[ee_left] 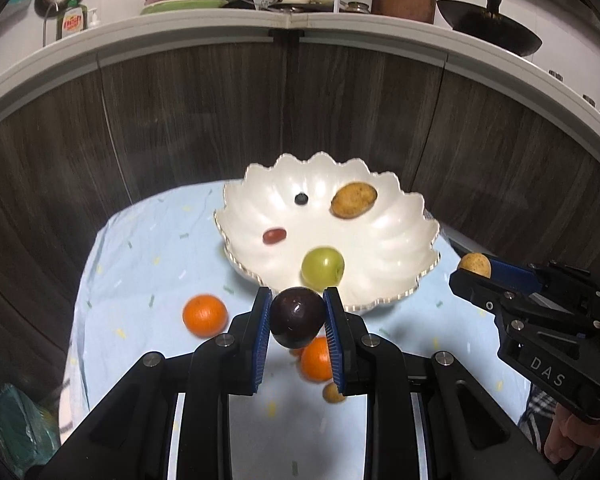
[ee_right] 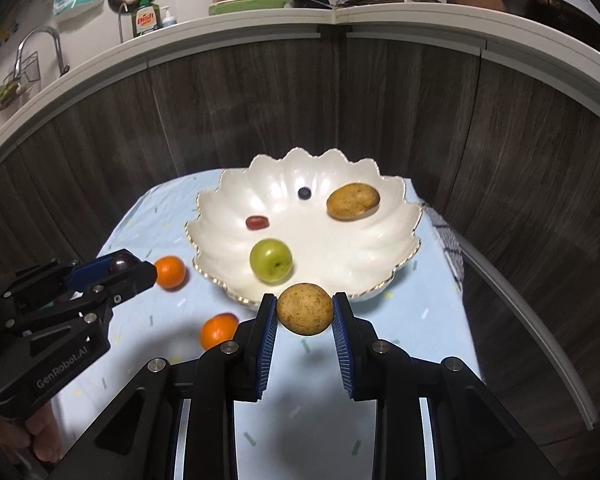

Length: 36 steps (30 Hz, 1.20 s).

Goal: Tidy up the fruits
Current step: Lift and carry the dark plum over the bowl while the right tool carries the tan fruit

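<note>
The left gripper (ee_left: 297, 320), low in the centre of its own wrist view, is clamped on a dark plum (ee_left: 297, 317), blue pads pressed to both sides of the fruit. The right gripper (ee_right: 305, 312), likewise at lower centre of its view, pinches a round tan fruit (ee_right: 305, 309) between its pads. Both fruits hang clear above the pale blue cloth (ee_left: 148, 248), just short of the near rim of the scalloped white bowl (ee_left: 396, 240).

The step in hand looks like the carry: two fruits picked up and headed for the bowl. The next move calls for bringing each gripper over the rim, lowering into a bare patch of the bowl and only then letting the pads part, so nothing rolls out.

Inside the bowl lie a green apple (ee_left: 323, 268) near the front, a red grape (ee_left: 274, 235) left of centre, a blueberry (ee_left: 301, 199) and a larger tan fruit (ee_left: 354, 200) toward the back. The apple sits right in the approach path, so a drop beside it is wiser. Two oranges (ee_left: 204, 315) (ee_left: 315, 359) and a small tan fruit (ee_left: 333, 393) wait on the cloth.
</note>
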Motion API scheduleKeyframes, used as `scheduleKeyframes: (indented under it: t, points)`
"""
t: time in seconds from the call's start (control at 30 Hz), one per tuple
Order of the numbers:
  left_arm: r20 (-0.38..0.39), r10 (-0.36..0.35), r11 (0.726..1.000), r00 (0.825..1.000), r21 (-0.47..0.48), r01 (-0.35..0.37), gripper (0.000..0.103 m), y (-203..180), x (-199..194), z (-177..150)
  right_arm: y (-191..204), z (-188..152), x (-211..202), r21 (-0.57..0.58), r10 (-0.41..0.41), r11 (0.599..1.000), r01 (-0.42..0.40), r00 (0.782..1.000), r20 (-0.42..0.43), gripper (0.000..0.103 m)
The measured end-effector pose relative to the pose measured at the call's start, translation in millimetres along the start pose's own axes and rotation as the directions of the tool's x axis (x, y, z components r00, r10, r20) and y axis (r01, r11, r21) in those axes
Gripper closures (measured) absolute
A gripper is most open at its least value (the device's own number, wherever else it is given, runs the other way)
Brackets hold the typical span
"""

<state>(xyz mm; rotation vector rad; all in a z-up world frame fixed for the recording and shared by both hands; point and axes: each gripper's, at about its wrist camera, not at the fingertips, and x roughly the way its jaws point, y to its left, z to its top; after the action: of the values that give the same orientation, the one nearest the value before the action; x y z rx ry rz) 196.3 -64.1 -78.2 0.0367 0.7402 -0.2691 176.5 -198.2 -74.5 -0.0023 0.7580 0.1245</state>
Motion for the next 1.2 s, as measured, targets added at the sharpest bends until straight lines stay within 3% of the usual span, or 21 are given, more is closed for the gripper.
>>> scheduleKeyframes:
  t: [0.4, 1.2]
  points:
    - [0.031, -0.001, 1.000, 1.000, 0.000, 0.001, 0.077, 2, 10, 38, -11, 28, 6, 0.016, -0.031, 0.999, 0.031, 0.999, 0.024, 0.074]
    - [-0.053, -0.028, 0.999, 0.998, 0.018, 0.029, 0.077, 2, 62, 62, -27, 50, 52, 0.029, -0.044, 0.999, 0.046, 0.996, -0.071, 0.074]
